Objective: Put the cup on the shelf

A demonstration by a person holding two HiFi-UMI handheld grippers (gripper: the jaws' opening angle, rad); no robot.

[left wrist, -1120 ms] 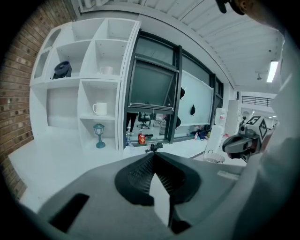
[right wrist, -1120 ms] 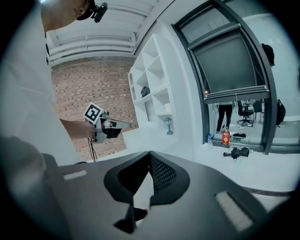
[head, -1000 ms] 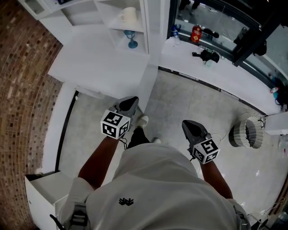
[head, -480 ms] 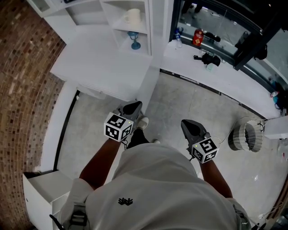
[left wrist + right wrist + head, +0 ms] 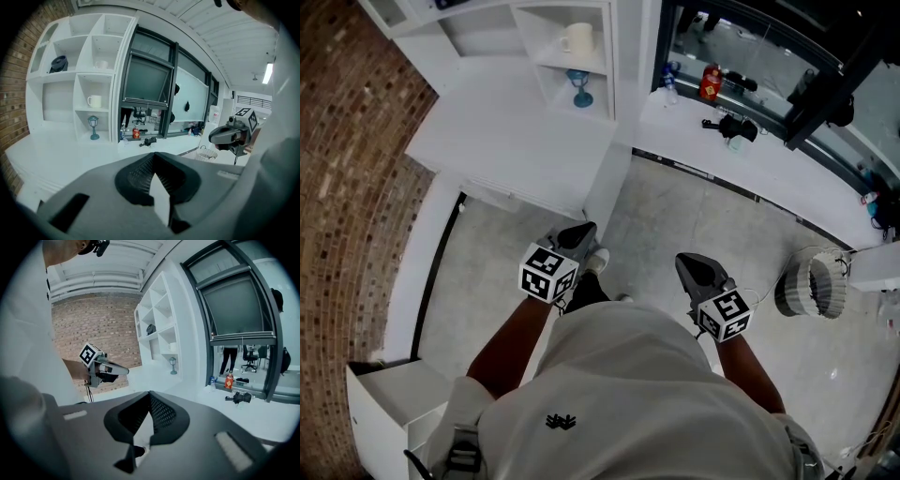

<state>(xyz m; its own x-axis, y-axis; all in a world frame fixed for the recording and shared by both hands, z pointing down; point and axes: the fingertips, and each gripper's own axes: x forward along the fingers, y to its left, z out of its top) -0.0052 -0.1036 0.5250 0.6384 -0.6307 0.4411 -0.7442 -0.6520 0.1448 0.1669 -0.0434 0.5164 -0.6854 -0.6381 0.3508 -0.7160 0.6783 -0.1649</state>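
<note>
head view: the white shelf (image 5: 610, 56) and the bench (image 5: 506, 131) before it lie well ahead of the person, who stands back. the left gripper (image 5: 580, 230) has sunk a little toward the body within the last second; the right gripper (image 5: 687, 262) hardly shifts. both sets of fingers are pressed together, empty. the cup (image 5: 578, 37) stands in its shelf compartment above a blue ornament (image 5: 579, 87), so the task looks finished.

the right hand-held gripper (image 5: 150, 397) had its jaws together, nothing between them. at nine o'clock the left hand-held gripper (image 5: 123, 371) hung before a brick wall (image 5: 93, 319). at twelve o'clock stood a white shelf (image 5: 157, 317) holding a cup (image 5: 173, 347).
</note>
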